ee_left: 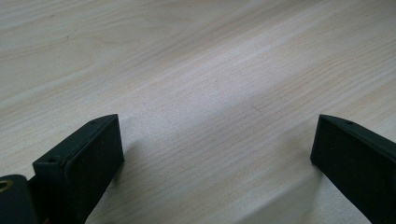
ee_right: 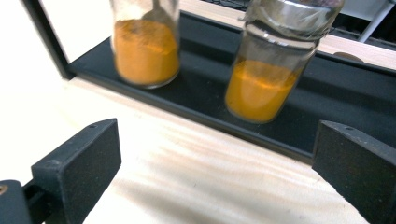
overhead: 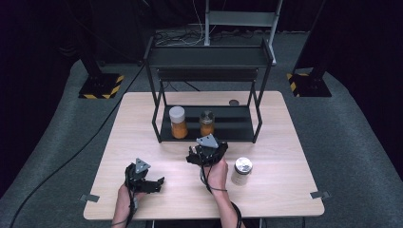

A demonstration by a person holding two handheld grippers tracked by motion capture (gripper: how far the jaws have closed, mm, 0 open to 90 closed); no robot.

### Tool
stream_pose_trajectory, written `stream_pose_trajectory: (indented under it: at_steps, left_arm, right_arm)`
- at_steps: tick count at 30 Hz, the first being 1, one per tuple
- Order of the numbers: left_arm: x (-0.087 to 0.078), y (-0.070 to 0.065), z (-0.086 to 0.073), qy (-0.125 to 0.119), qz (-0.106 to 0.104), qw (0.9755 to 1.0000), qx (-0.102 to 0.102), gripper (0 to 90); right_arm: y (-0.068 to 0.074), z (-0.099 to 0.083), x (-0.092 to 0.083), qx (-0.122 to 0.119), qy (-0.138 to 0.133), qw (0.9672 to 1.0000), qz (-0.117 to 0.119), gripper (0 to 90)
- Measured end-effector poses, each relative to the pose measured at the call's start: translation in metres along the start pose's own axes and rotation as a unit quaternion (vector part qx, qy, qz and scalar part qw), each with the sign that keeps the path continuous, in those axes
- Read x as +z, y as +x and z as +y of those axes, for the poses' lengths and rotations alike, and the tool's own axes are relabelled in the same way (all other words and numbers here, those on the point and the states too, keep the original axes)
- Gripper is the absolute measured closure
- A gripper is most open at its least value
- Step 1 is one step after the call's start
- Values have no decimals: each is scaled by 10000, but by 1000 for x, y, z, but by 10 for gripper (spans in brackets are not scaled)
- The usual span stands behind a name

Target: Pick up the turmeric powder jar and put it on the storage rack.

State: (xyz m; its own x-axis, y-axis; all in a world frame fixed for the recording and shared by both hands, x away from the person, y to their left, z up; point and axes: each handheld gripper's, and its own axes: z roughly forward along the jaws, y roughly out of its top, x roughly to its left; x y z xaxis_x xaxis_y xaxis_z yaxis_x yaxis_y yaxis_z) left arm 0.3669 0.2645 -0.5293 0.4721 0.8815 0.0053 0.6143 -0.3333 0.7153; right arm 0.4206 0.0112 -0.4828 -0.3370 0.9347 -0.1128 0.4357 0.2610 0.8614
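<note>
No legible text, label, brand or number on anything in view. Jars carry no readable labels: two with orange powder [ee_right: 146,50] [ee_right: 259,88] on black shelf [ee_right: 201,100] ahead of right tool [ee_right: 215,168], one silver-lidded jar [overhead: 242,171] on worktop [overhead: 142,128] just right of it. Only sign-like marking: yellow-black hazard stripes on stand bases [overhead: 100,86] [overhead: 309,84] on floor, far beyond both tools.
</note>
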Motion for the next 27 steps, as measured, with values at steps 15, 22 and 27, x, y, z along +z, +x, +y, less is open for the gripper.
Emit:
stream_pose_trajectory:
  at_steps: [15, 22, 27]
  left_arm:
    - [0, 0, 0, 0, 0, 10000, 4, 21]
    - [0, 0, 0, 4, -1, 10000, 6, 21]
    - [0, 0, 0, 0, 5, 10000, 8, 21]
  right_arm:
    - [22, -33, -29, -255, 156, 9990, 328, 3]
    - [28, -55, -40, -240, 267, 9982, 479, 0]
    - [27, -65, -47, -307, 281, 9977, 530, 0]
